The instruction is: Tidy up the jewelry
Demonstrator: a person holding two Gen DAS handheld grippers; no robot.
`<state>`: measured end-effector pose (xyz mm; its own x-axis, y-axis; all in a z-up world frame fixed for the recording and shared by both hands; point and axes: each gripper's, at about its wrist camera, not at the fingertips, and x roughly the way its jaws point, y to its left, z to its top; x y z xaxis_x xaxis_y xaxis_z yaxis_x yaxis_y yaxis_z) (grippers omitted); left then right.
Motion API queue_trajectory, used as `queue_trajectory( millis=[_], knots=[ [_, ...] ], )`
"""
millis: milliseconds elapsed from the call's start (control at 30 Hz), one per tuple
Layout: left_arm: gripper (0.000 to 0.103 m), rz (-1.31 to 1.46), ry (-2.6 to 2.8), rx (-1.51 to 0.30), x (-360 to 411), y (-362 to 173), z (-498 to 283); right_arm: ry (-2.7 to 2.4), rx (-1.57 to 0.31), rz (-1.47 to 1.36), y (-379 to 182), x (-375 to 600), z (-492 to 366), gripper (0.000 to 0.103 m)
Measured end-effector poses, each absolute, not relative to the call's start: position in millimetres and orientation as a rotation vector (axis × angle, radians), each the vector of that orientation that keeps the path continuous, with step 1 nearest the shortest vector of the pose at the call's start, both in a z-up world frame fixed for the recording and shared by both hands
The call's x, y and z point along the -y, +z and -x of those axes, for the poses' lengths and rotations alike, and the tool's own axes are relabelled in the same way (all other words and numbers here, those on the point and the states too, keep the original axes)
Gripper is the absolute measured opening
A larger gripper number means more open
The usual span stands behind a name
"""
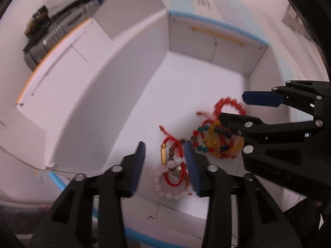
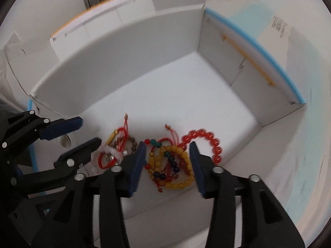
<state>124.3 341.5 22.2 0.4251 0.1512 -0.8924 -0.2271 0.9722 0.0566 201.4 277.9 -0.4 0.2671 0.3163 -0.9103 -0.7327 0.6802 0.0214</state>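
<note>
Both grippers are inside the white cardboard box, over the jewelry pile on its floor.

Left gripper: fingers spread, holding nothing. Between and just beyond its blue pads we see the pink bead bracelet, a red cord bracelet and a gold tube charm. Cannot tell whether the pads touch any of them.

Right gripper: fingers also spread, nothing pinched. It straddles the yellow bead bracelet and the multicolour bead strand, which are tangled together with red cord. The red bead bracelet lies just beside the right finger, toward the box's right wall.

We see each gripper in the other's view: the right one at the right edge of the left wrist view, overlapping the yellow bracelet; the left one at the lower left of the right wrist view, above the pink beads.

All pieces sit in one cluster near the box's front wall; the far half of the floor is bare white. Both views are motion-blurred, so fine detail on clasps and knots is unreadable. Behind the box: a second white box and dark clutter.
</note>
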Motion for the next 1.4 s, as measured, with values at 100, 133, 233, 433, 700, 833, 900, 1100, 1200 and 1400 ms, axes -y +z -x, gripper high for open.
queue_trajectory(
  millis=[100,133,233,433,700,833,900,1100,1200,1400],
  knots=[
    [0.059,0.072,0.268,-1.043,-337,41,-111,0.732,-1.013,0.429,22,-266,-194,0.056],
    [0.065,0.077,0.274,-1.028,-336,46,-106,0.731,-0.993,0.418,29,-261,-194,0.058],
    [0.075,0.070,0.297,-0.978,-332,62,-95,0.730,-0.935,0.382,53,-254,-196,0.066],
    [0.097,0.094,0.328,-0.884,-318,89,-67,0.748,-0.845,0.338,86,-232,-168,0.075],
    [0.097,0.164,0.364,-0.824,-307,106,-28,0.756,-0.728,0.299,115,-201,-123,0.096],
    [0.097,0.178,0.394,-0.798,-300,109,-8,0.750,-0.726,0.286,117,-187,-104,0.096],
    [0.097,0.168,0.422,-0.783,-295,111,3,0.747,-0.739,0.263,116,-179,-96,0.096],
    [0.097,0.166,0.454,-0.752,-283,111,32,0.698,-0.746,0.223,107,-157,-77,0.096],
    [0.097,0.193,0.452,-0.744,-281,110,43,0.685,-0.743,0.219,103,-148,-70,0.096],
    [0.097,0.225,0.445,-0.757,-278,105,54,0.685,-0.727,0.243,97,-139,-56,0.096]
  ],
)
